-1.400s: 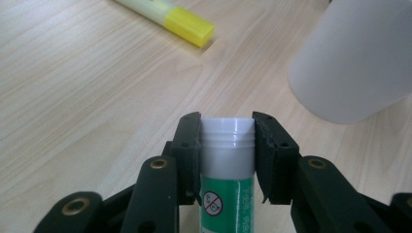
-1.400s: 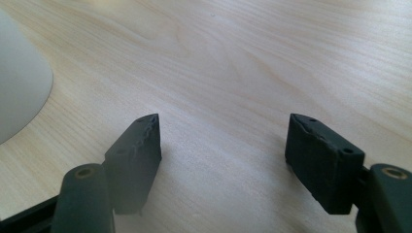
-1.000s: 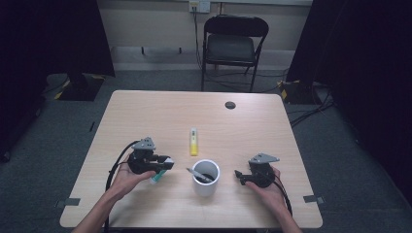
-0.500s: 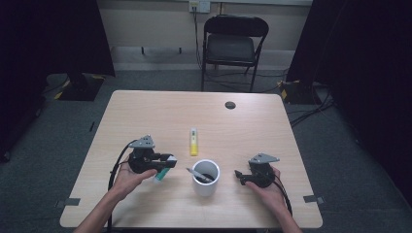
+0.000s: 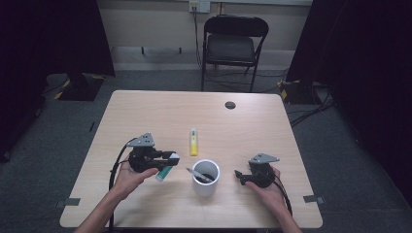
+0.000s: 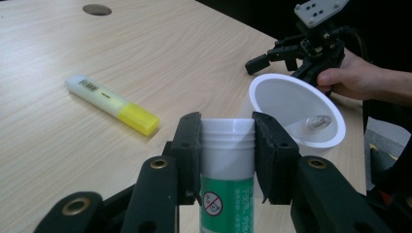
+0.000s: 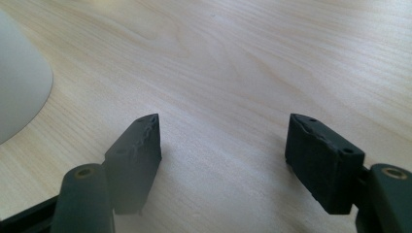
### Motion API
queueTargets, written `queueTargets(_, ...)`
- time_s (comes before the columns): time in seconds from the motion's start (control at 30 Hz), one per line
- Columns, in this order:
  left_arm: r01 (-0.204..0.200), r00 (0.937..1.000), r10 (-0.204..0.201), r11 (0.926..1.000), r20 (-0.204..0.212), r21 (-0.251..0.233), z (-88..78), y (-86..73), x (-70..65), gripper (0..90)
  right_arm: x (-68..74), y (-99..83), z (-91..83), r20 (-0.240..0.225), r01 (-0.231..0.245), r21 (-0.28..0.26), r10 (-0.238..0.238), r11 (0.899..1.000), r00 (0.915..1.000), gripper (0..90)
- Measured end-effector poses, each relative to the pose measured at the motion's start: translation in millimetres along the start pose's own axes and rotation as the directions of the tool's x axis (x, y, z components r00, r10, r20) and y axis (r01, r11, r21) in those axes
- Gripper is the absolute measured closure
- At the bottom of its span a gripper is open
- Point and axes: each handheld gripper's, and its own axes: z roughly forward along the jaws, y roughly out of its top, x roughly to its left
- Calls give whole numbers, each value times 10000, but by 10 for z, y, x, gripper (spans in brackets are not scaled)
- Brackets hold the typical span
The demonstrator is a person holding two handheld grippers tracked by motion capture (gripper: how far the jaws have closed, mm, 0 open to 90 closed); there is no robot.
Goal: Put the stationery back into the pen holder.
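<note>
A: Is the left gripper (image 6: 227, 145) gripping the marker (image 6: 227, 194)?
B: Yes, beside the cup (image 5: 205, 177), not in yet. The highlighter (image 5: 193, 141) is lying on the desk (image 5: 272, 131); the right gripper's (image 7: 223, 145) fingers are gaping wide, empty.

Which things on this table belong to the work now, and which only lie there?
In use: green and white tube in the left hand-held gripper; white cup.
Lying about: yellow highlighter; folding chair.

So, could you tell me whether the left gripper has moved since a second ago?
No. In the high view the left gripper, shut on the green-and-white tube, sits just as far from the yellow highlighter and white cup.
</note>
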Motion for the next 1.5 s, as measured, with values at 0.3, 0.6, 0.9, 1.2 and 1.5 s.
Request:
queueTargets(0.3, -241, 9997, 242, 9994, 46, -248, 11, 110, -133, 653, 0, 1, 1, -6, 3, 4, -3, 10000, 10000, 283)
queueTargets(0.6, -480, 9988, 482, 9972, 17, -565, 55, 282, -186, 653, -2, 4, 5, -15, 12, 4, -12, 10000, 10000, 282)
queueTargets(0.9, -589, 9983, 588, 9959, -31, -685, 266, 476, -195, 653, -2, 4, 5, -12, 14, 3, -14, 10000, 10000, 283)
queueTargets(1.2, -873, 9960, 885, 9943, 161, -615, 501, 672, -254, 653, -3, 4, 5, -17, 21, 2, -21, 10000, 10000, 283)
queueTargets(1.5, -1029, 9929, 1054, 9937, 560, -452, 742, 763, -364, 653, -4, 4, 5, -22, 39, 0, -39, 10000, 10000, 282)
